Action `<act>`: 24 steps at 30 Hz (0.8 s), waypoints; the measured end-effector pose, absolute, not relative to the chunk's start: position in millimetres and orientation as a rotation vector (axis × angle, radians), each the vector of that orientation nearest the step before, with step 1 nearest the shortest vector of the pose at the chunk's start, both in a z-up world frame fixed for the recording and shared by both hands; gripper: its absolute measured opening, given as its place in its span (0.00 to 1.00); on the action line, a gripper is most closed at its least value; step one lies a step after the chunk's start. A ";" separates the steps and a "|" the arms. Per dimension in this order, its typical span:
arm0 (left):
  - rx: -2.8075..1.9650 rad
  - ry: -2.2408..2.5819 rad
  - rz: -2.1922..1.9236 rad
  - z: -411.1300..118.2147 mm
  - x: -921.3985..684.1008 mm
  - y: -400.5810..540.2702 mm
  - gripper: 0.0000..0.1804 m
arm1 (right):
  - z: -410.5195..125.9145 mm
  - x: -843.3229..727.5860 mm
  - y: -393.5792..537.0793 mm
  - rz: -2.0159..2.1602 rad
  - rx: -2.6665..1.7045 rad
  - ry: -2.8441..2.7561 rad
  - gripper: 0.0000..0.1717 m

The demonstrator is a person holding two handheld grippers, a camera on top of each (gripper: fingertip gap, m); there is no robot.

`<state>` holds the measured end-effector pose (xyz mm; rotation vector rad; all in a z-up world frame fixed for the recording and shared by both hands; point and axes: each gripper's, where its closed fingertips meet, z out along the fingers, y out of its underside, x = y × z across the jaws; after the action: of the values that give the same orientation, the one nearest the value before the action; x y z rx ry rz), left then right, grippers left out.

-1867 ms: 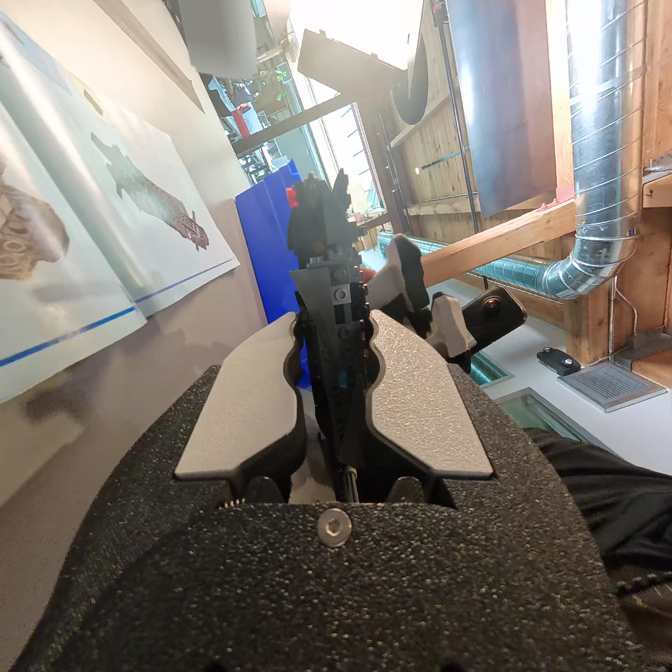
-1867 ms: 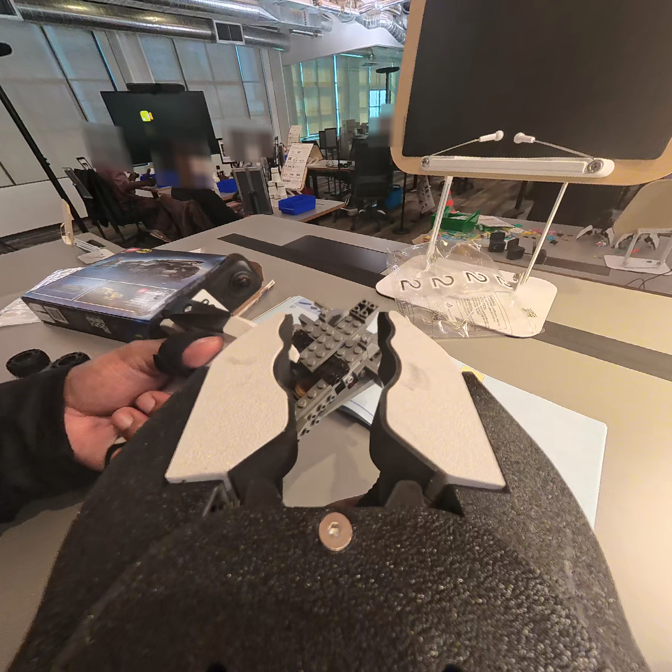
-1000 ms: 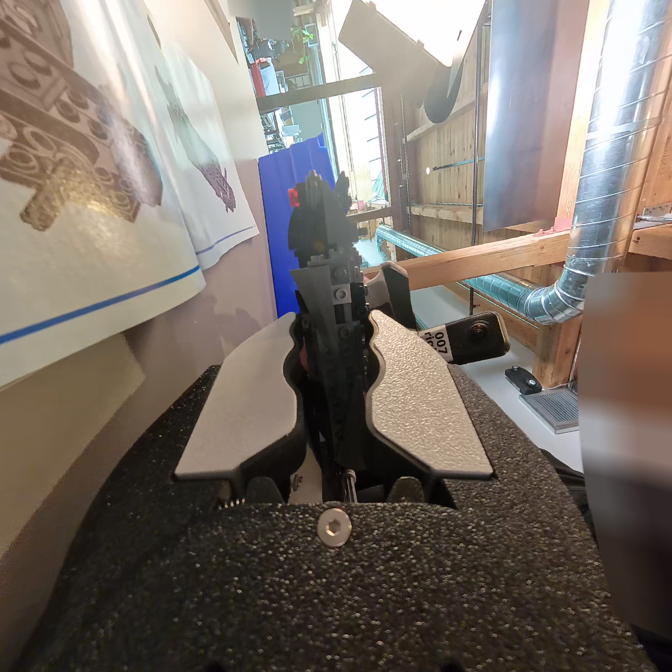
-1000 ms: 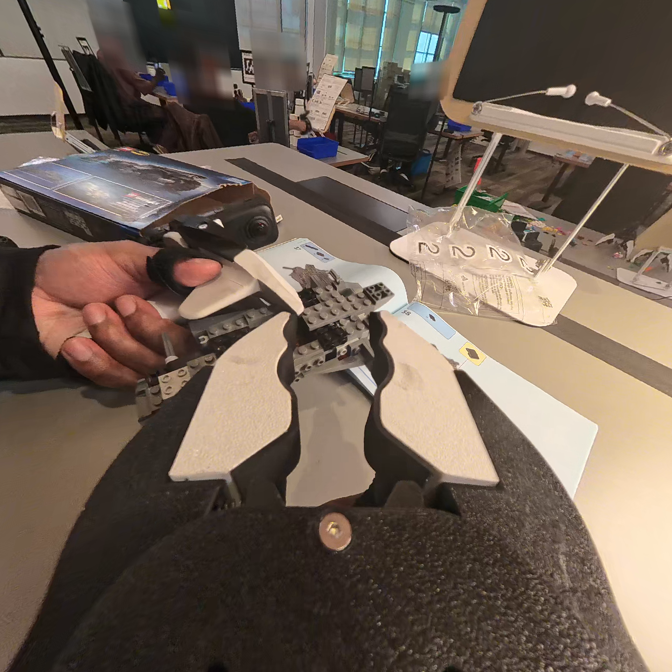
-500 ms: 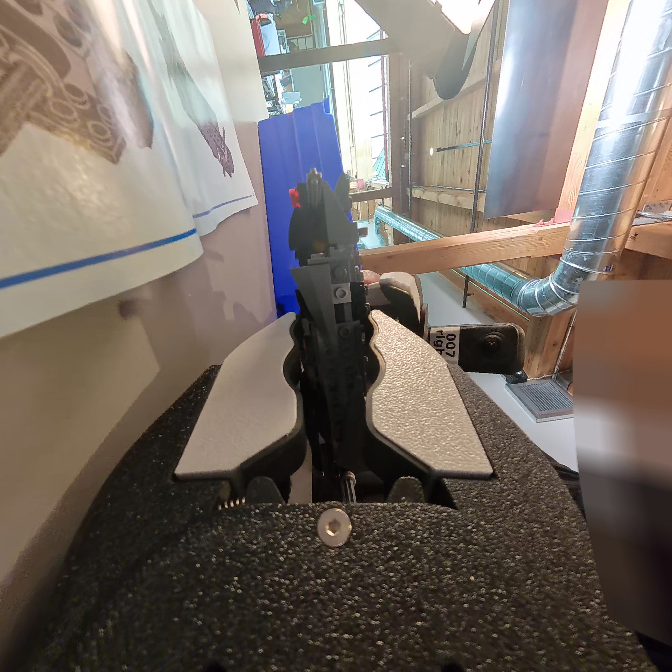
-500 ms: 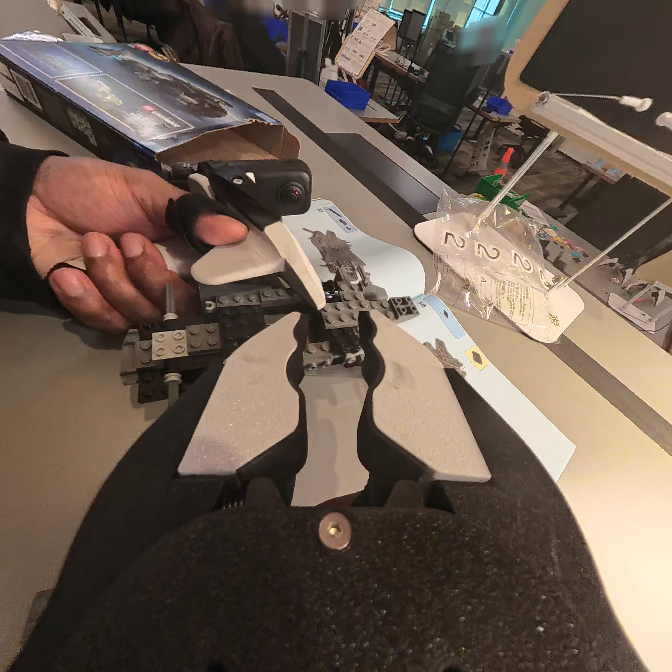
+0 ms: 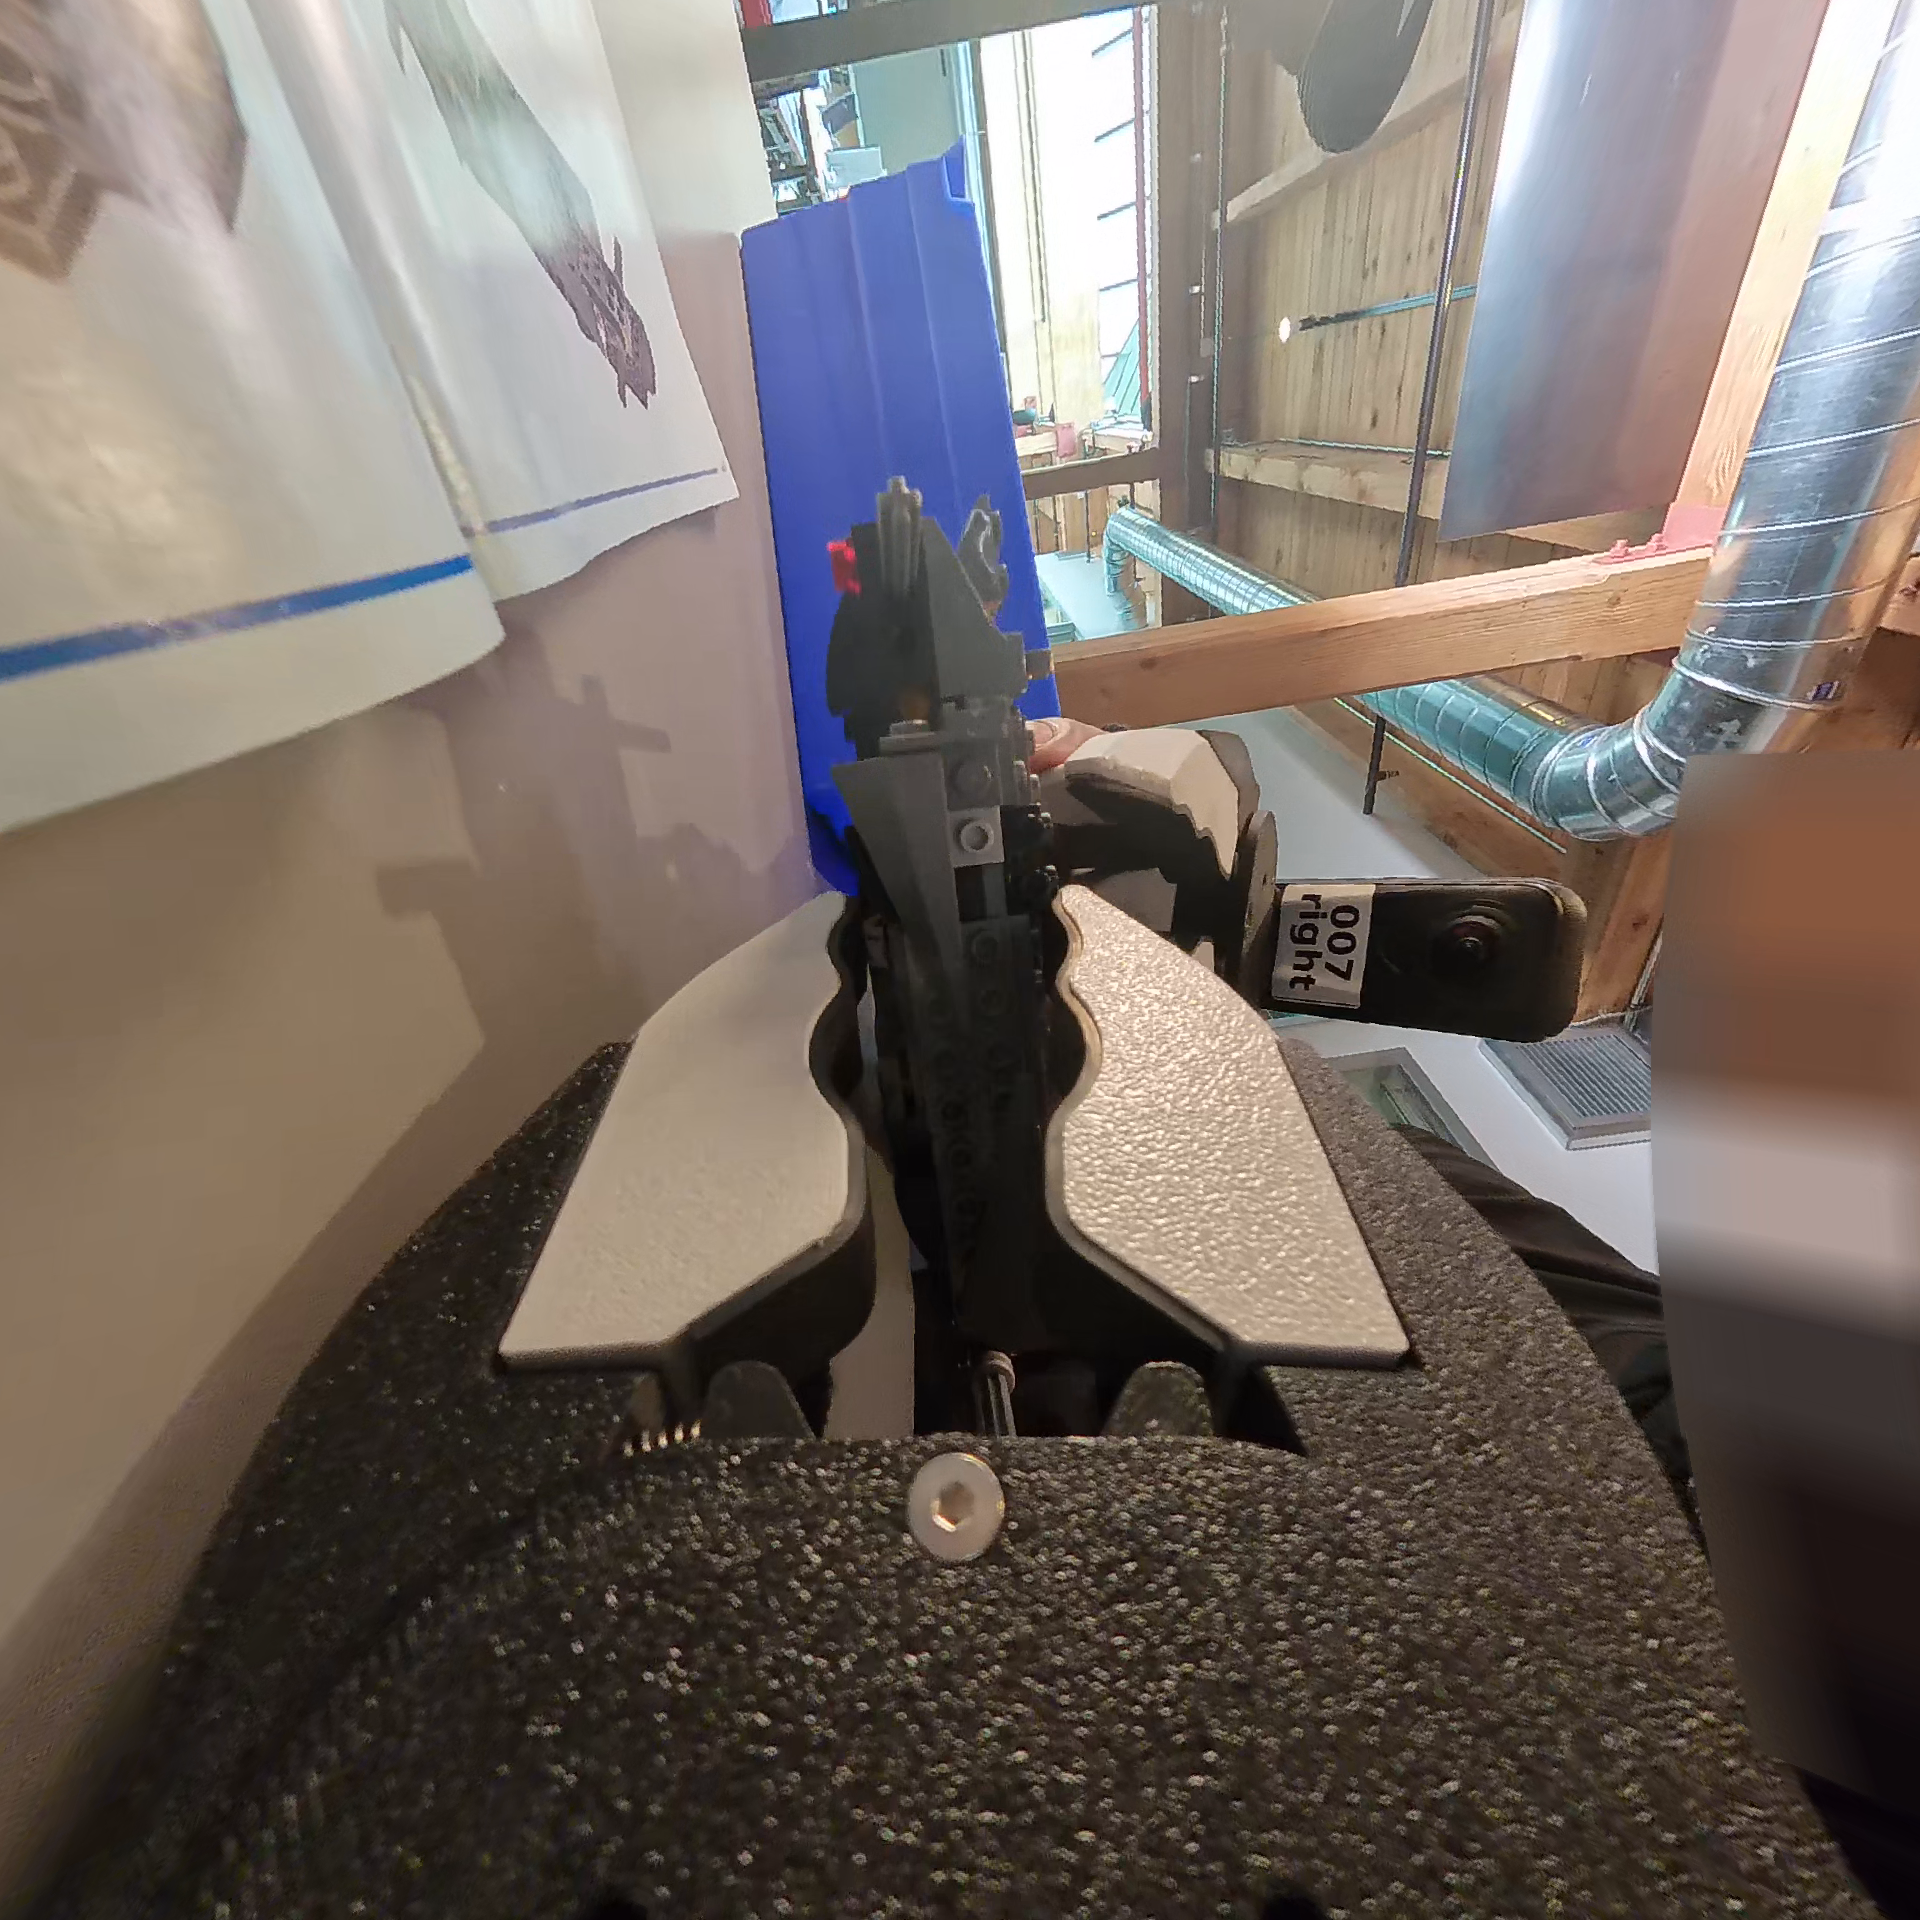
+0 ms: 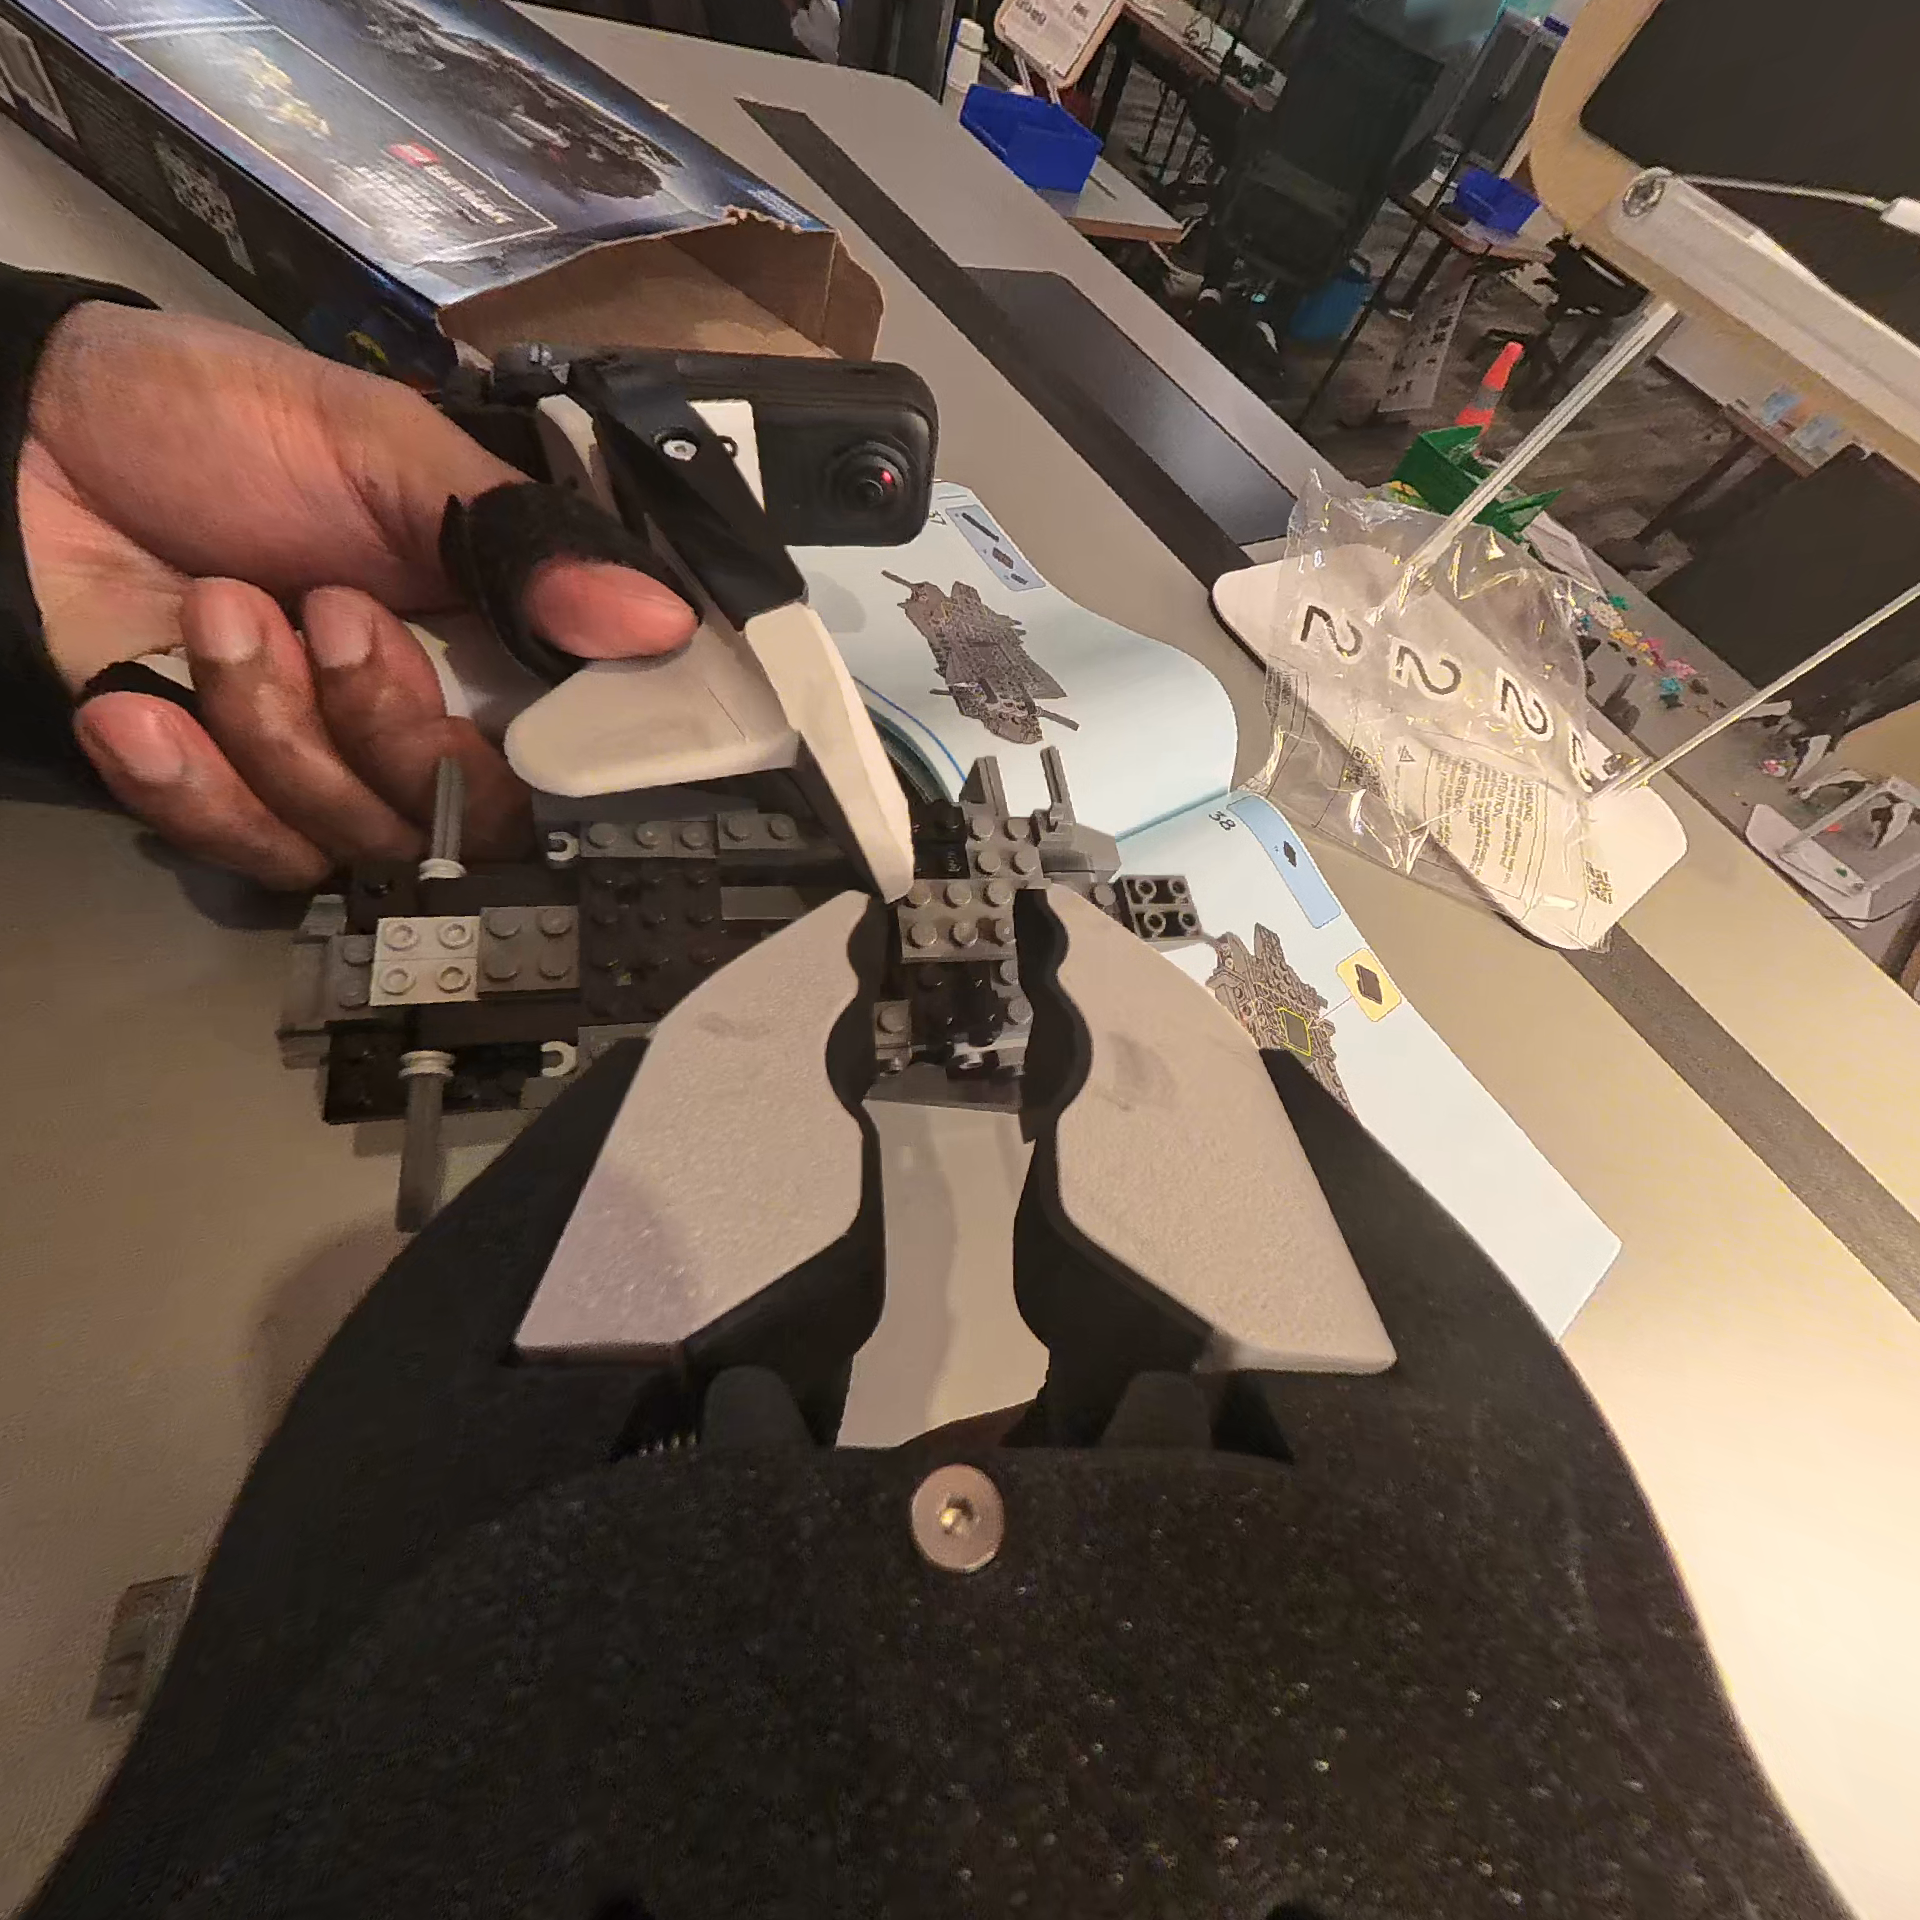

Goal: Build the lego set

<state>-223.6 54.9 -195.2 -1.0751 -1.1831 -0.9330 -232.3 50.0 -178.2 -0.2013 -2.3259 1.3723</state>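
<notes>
A dark grey and black brick model point(image 8: 644, 935) lies just above the grey table point(image 8: 156, 1195). My left gripper point(image 8: 769, 790), held in a person's hand point(image 8: 260, 540), is shut on the model's middle. In the left wrist view the model point(image 7: 935, 727) stands upright between the left gripper's point(image 7: 951, 914) pads, which press on both its sides. My right gripper point(image 8: 956, 914) is shut on the model's grey studded front section, a pad on each side. It also shows in the left wrist view point(image 7: 1143, 821), clamped on the model's right side.
An open instruction booklet point(image 8: 1351, 1091) lies under and beyond the model. A dark blue cardboard box point(image 8: 364, 156) lies at the back left. A clear plastic bag point(image 8: 1455, 727) rests on a white stand base point(image 8: 1621, 831) at the right. A blue bin point(image 7: 883, 416) stands behind. My two grippers' fingertips are within a few centimetres of each other.
My right gripper came down closer to the model and its jaws narrowed onto the grey front section. My left gripper kept its hold and turned the model flatter toward the table.
</notes>
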 end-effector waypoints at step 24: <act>-1.111 -1.160 -0.953 -194.8 -217.7 59.0 0.19 | -185.3 -231.5 52.9 1.360 -0.256 -2.409 0.14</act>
<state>-217.7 59.0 -194.8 -1.1113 -1.1599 -0.9526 -231.5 52.9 -185.3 -0.2557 -2.4090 1.3599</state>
